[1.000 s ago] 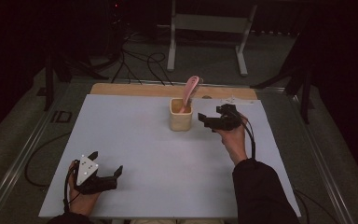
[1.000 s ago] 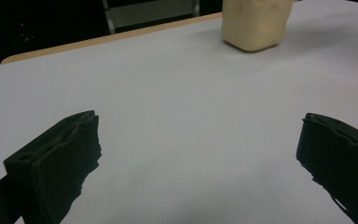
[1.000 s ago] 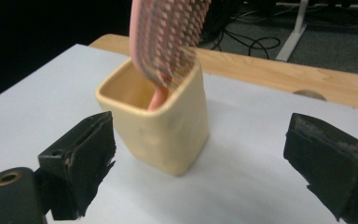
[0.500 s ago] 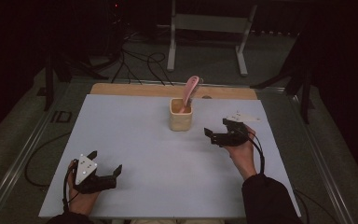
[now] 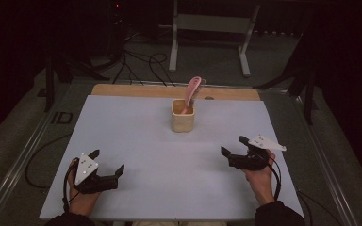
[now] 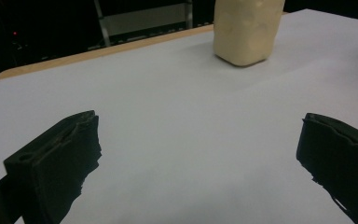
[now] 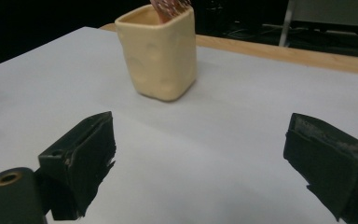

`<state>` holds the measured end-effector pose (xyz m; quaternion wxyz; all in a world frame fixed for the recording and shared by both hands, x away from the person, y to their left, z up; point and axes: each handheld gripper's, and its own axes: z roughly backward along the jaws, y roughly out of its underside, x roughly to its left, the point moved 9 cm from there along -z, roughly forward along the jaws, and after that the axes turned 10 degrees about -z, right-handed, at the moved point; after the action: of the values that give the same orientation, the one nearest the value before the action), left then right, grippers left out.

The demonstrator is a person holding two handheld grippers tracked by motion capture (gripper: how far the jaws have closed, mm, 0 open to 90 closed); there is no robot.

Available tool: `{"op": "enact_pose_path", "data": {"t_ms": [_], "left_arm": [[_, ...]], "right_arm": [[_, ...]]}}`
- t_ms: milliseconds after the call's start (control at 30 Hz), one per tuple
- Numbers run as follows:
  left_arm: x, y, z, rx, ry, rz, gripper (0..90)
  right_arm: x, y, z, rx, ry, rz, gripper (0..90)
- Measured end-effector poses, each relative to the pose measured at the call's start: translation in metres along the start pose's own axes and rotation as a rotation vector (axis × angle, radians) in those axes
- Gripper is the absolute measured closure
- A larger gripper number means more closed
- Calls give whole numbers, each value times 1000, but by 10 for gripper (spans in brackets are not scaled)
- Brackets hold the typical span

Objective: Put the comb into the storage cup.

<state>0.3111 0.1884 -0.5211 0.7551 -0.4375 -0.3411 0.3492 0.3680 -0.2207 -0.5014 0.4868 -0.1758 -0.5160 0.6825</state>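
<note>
A cream square cup (image 5: 182, 115) stands on the pale table (image 5: 136, 141) toward the back middle, with a pink utensil (image 5: 192, 92) leaning out of it. The cup (image 7: 160, 53) is ahead of my right gripper's jaws, the pink utensil (image 7: 169, 6) poking from its top. The same cup (image 6: 247, 30) stands far off in the left gripper view. My left gripper (image 5: 107, 162) rests open near the front left edge. Open and holding nothing, my right gripper (image 5: 234, 146) lies at the front right, well short of the cup.
A wooden strip (image 5: 136, 90) runs along the table's far edge. Beyond it stand a metal frame (image 5: 209, 33) and cables (image 5: 136, 59) on the dark floor. Grey rails (image 5: 23, 155) border the table's sides.
My right gripper has drawn back from beside the cup toward the front right of the table. The left gripper has stayed put.
</note>
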Motion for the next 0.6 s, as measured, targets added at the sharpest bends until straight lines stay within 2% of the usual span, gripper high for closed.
{"op": "enact_pose_path", "data": {"t_ms": [167, 333, 600], "left_arm": [[3, 0, 2, -7, -12, 5, 1], [4, 1, 5, -8, -14, 7, 1], [1, 5, 8, -11, 11, 5, 1]], "right_arm": [[-3, 13, 11, 10, 25, 11, 87], [-4, 23, 24, -9, 38, 31, 89], [-4, 32, 39, -63, 24, 6, 89]]}}
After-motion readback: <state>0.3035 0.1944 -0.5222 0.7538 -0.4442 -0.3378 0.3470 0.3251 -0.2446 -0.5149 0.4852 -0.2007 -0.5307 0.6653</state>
